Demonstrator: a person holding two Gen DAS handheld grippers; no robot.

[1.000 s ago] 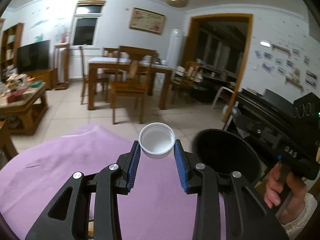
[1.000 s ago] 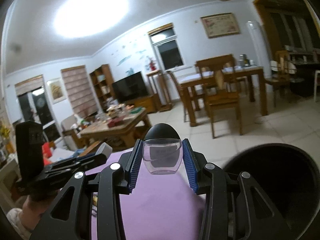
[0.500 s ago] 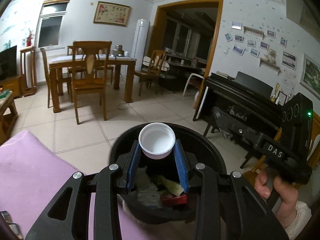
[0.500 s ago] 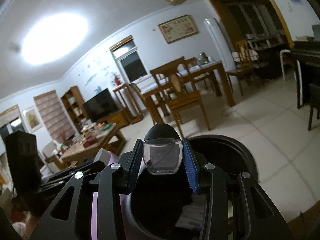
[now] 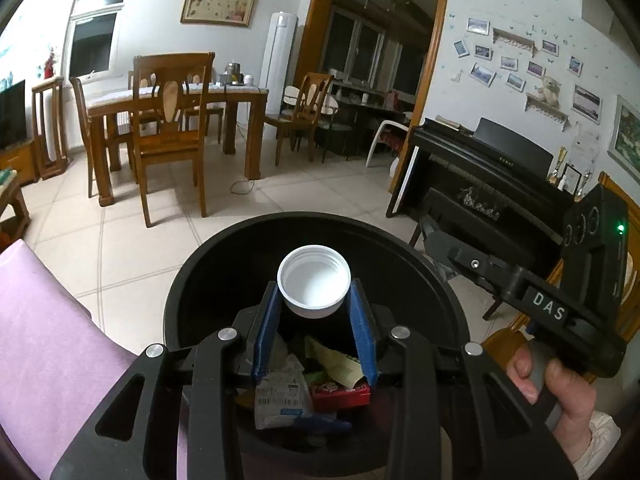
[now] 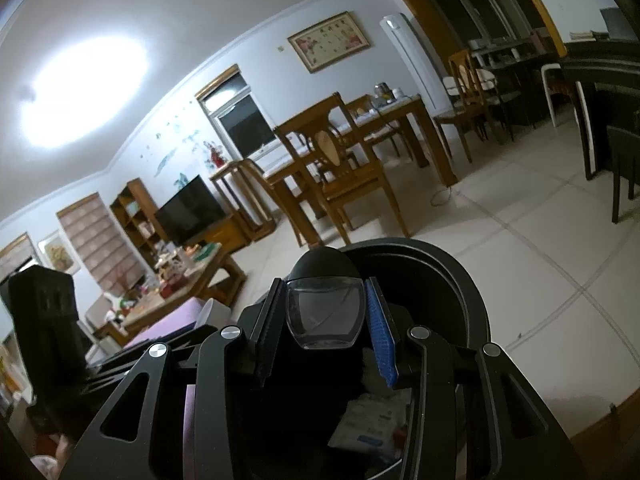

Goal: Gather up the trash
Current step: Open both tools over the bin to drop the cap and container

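Note:
My left gripper [image 5: 314, 300] is shut on a white plastic cap [image 5: 314, 286], open side toward the camera, held over the black round trash bin [image 5: 192, 280]. Wrappers and a red packet [image 5: 340, 394] lie inside the bin. My right gripper [image 6: 326, 312] is shut on a clear plastic piece with a black dome top [image 6: 325, 312], held over the same bin [image 6: 460, 280]. The right gripper's body also shows at the right of the left wrist view [image 5: 532, 300].
A purple table cover [image 5: 48, 340] lies to the left of the bin. Beyond it are tiled floor, a wooden dining table with chairs [image 5: 168, 120], a black piano [image 5: 480, 184] at right, and a cluttered coffee table [image 6: 180, 276].
Both grippers moved from over the purple cover to over the bin, still holding their items. The bin's inside now fills the lower view.

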